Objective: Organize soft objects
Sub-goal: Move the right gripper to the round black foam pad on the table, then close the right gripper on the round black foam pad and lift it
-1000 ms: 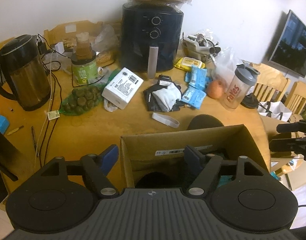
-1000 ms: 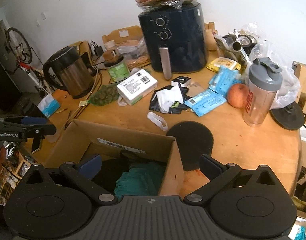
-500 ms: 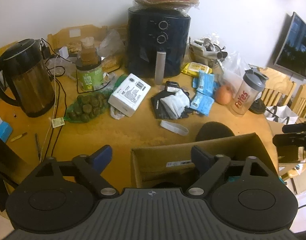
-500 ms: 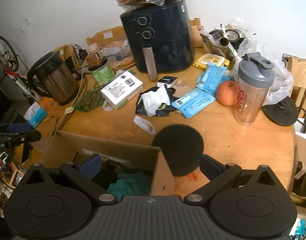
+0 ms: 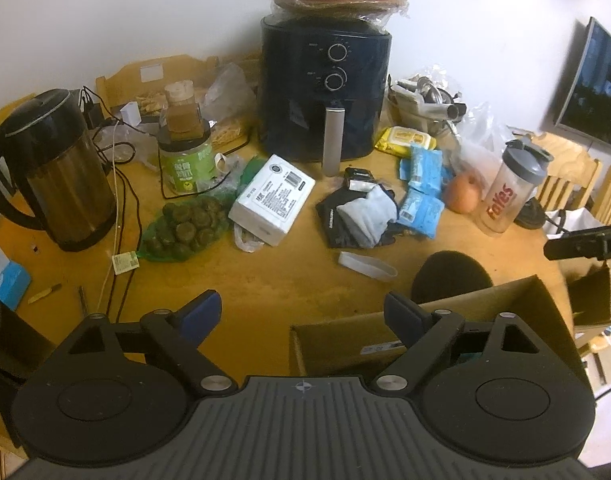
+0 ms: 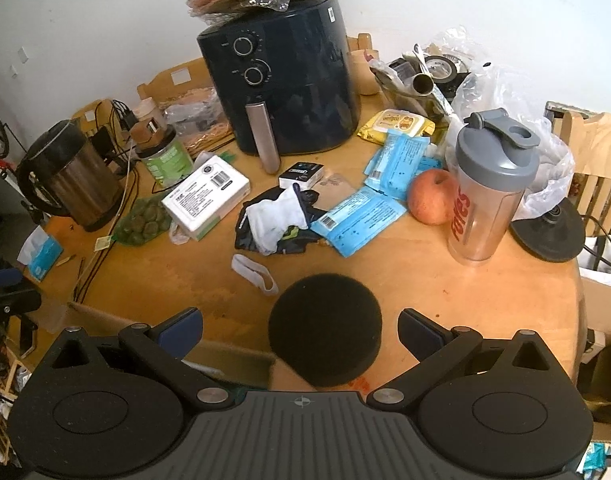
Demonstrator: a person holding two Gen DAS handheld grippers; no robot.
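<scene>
Clutter covers the round wooden counter (image 6: 445,280), with the tall dark-blue air fryer (image 6: 281,92) at its far side as the landmark. In front of the fryer's handle lies a crumpled heap of black, grey and white socks (image 6: 277,220), and nearer than that heap a white elastic band (image 6: 253,274) lies flat on the wood. Nearer still, a round black foam pad (image 6: 325,334) rests on the counter, touching the open brown cardboard box (image 5: 433,328) that sits at the near edge; teal cloth (image 5: 471,357) shows only as a sliver inside it. Left of the fryer stand a white rectangular carton (image 6: 205,196), a green mesh bag of round dark items (image 5: 181,232) and a steel kettle with black handle (image 5: 53,172); right of it lie blue foil packets (image 6: 361,216), a red apple (image 6: 431,196) and a clear shaker bottle with grey lid (image 6: 489,184). The left tool (image 5: 301,312) has just been opening; its jaws stand wide apart with nothing between them, over bare wood and the box's left wall. The right tool (image 6: 301,328) is also spread wide, its fingers on either side of the foam pad without touching it.
</scene>
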